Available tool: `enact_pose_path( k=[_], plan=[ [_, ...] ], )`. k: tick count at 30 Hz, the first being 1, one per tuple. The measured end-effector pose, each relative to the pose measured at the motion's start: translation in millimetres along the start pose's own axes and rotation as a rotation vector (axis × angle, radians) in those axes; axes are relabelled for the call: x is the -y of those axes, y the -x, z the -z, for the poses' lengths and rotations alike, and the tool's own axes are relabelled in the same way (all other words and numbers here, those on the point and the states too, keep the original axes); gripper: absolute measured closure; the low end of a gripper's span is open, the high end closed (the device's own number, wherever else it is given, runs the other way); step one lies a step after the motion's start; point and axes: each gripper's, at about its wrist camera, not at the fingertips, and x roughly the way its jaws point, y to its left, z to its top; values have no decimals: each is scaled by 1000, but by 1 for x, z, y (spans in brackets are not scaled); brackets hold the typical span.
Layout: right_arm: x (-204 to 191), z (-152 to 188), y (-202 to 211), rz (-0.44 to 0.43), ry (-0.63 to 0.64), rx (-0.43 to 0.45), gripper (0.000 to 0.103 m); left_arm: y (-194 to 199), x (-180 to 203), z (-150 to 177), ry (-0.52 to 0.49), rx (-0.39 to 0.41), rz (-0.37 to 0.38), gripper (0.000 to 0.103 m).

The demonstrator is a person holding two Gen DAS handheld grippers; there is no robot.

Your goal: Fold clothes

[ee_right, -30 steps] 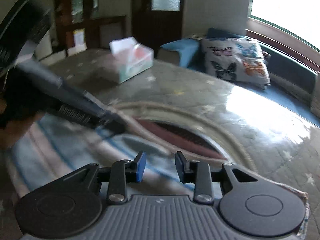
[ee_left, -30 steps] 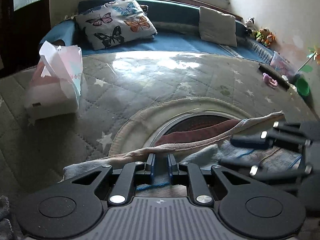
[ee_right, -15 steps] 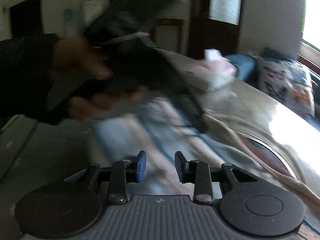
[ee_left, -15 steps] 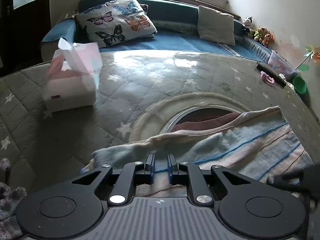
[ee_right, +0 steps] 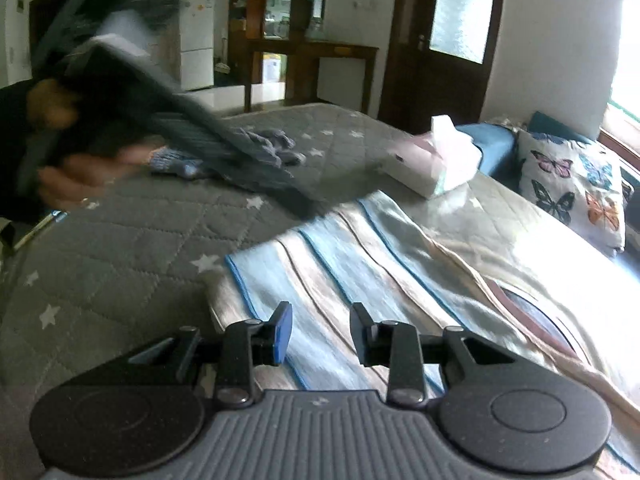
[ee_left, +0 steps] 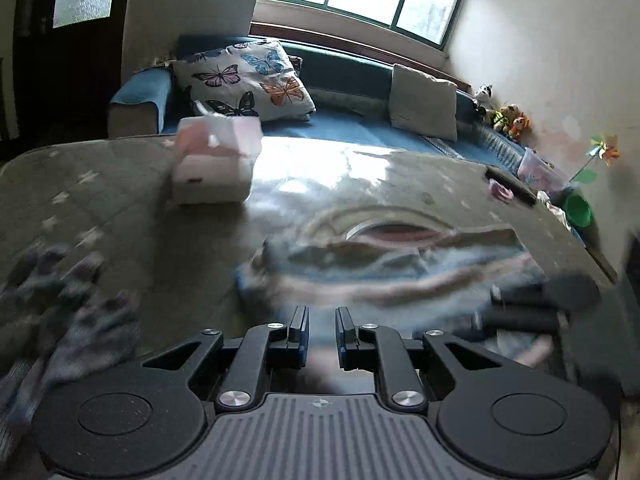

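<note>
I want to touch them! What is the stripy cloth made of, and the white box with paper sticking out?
The stripy cloth looks like soft woven or knitted fabric, matte: it drapes and wrinkles on the quilted cover, itself stitched, padded fabric. The white box looks like a tissue pack, with thin white paper poking up; cardboard or soft plastic wrap, I cannot tell.

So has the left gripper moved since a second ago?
Yes. The left gripper has pulled back and let go of the striped blue and beige cloth, now further ahead; the white tissue box has shifted rightward in its view.
</note>
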Motion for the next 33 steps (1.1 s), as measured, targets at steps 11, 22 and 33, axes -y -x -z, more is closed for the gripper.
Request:
enact_pose_path(
  k=[11, 22, 33],
  plan=[
    [3, 9, 4, 25, -43, -39, 71, 15, 20, 46, -63, -12, 87, 77],
    [8, -6, -1, 20, -80, -5, 70, 7, -1, 64, 41, -60, 115, 97],
    [-21, -16, -41, -2, -22, 0, 71, 27, -12, 60, 62, -23, 67, 97]
  ],
)
